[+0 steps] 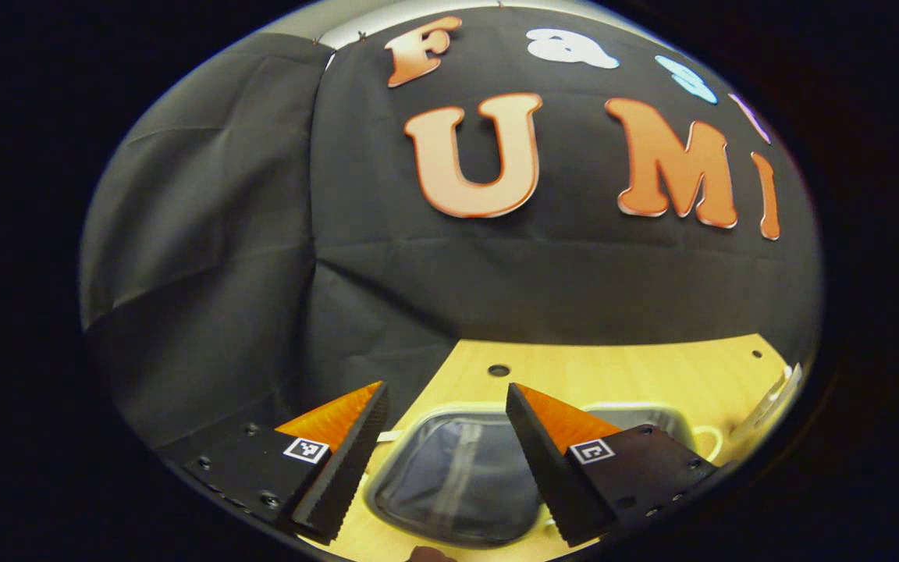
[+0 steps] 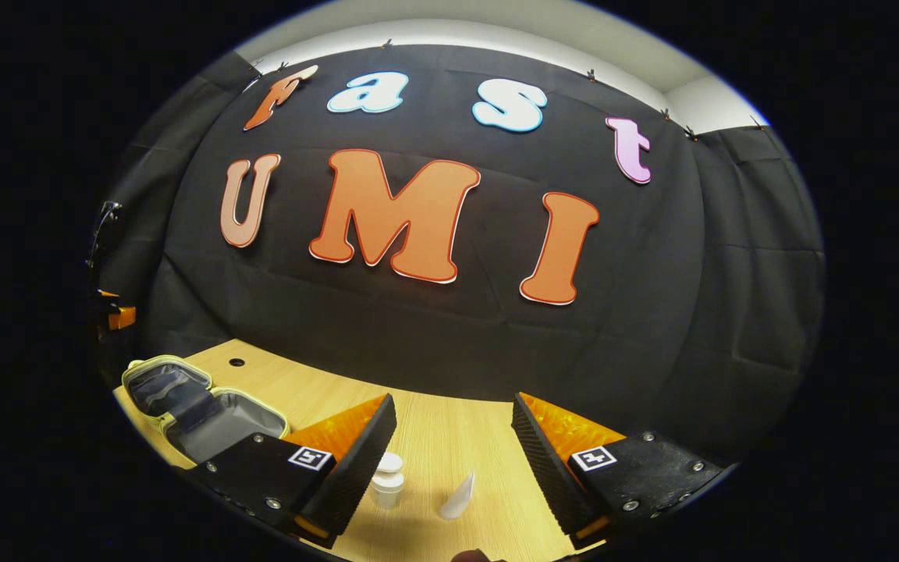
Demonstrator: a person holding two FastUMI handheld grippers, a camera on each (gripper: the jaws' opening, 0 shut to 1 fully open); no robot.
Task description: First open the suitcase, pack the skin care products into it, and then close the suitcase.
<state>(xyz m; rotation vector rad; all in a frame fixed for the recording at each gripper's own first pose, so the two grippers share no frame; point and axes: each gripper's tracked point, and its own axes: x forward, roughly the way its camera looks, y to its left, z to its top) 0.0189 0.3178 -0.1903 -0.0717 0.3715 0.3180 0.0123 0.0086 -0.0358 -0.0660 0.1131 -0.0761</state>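
Observation:
The small suitcase (image 1: pixel 457 476) lies open on the wooden table (image 1: pixel 637 375), its grey lined inside facing up, right below my left gripper (image 1: pixel 446 390), which is open and holds nothing. In the right gripper view the same suitcase (image 2: pixel 200 414) sits at the far left with both halves spread flat. A small white bottle (image 2: pixel 387 480) stands upright and a white tube (image 2: pixel 459 496) lies beside it on the table, low between the fingers of my right gripper (image 2: pixel 454 402). That gripper is open and hovers above them without touching.
The black cloth wall closes off the back of the table (image 2: pixel 449 425). A round hole (image 2: pixel 236 362) marks the tabletop behind the suitcase. Something pale and white (image 1: pixel 769 402) lies at the table's right edge. A bit of the other gripper (image 2: pixel 115 314) shows far left.

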